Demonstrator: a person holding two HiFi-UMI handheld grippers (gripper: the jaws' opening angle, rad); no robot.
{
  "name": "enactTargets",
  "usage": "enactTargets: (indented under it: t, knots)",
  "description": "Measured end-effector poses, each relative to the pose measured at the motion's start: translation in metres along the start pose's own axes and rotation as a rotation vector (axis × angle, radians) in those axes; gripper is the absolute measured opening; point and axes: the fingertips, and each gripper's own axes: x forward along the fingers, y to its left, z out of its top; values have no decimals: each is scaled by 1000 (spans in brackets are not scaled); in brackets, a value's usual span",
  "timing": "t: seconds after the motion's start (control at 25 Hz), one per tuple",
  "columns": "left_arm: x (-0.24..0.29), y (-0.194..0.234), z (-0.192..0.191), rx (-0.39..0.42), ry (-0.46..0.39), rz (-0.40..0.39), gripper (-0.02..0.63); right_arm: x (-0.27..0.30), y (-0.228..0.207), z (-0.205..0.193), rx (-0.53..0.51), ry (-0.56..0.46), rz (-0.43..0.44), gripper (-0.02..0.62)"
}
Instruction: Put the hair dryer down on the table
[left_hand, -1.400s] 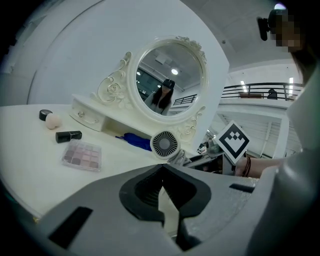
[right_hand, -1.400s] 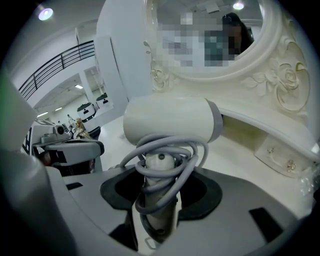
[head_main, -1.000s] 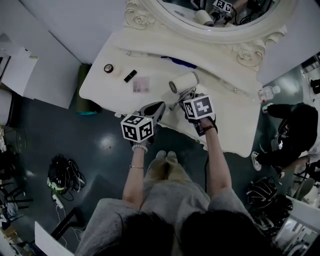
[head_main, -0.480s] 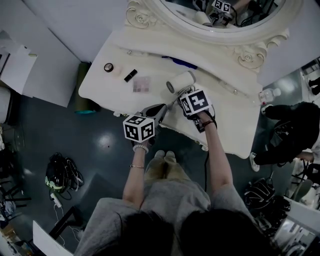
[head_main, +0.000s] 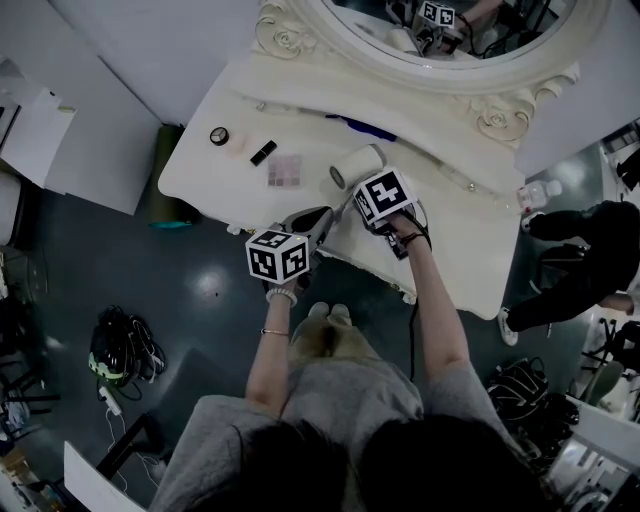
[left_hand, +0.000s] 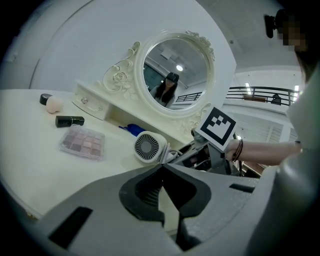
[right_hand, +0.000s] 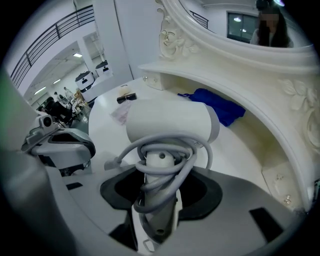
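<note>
The white hair dryer (head_main: 357, 165) has its grey cord wound round the handle. My right gripper (head_main: 356, 199) is shut on that handle (right_hand: 156, 197), and the barrel (right_hand: 172, 122) lies crosswise just beyond the jaws. In the left gripper view the hair dryer (left_hand: 149, 147) sits low over the cream dressing table (head_main: 460, 240); I cannot tell whether it touches. My left gripper (head_main: 312, 222) hovers at the table's front edge, left of the dryer. Its jaws (left_hand: 161, 169) meet at the tips with nothing between them.
On the left of the table lie an eyeshadow palette (head_main: 284, 170), a black lipstick (head_main: 262, 152) and a round compact (head_main: 218, 136). A blue cloth (head_main: 360, 127) lies under the shelf of the ornate oval mirror (head_main: 450, 30). A person in black (head_main: 580, 270) crouches on the floor at the right.
My right gripper has carried the hair dryer a little to the left and farther over the table. The left gripper has barely moved.
</note>
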Motion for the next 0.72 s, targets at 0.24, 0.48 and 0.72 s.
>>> enactTargets:
  t: [0.24, 0.48, 0.72]
  knots:
    - [-2, 2, 1, -3, -6, 2, 5, 4, 0, 0, -13, 37, -13, 206]
    - [-5, 3, 3, 0, -5, 4, 5, 6, 2, 0, -36, 75, -38, 210]
    - [-9, 2, 6, 3, -8, 2, 5, 7, 3, 2, -71, 92, -81, 216]
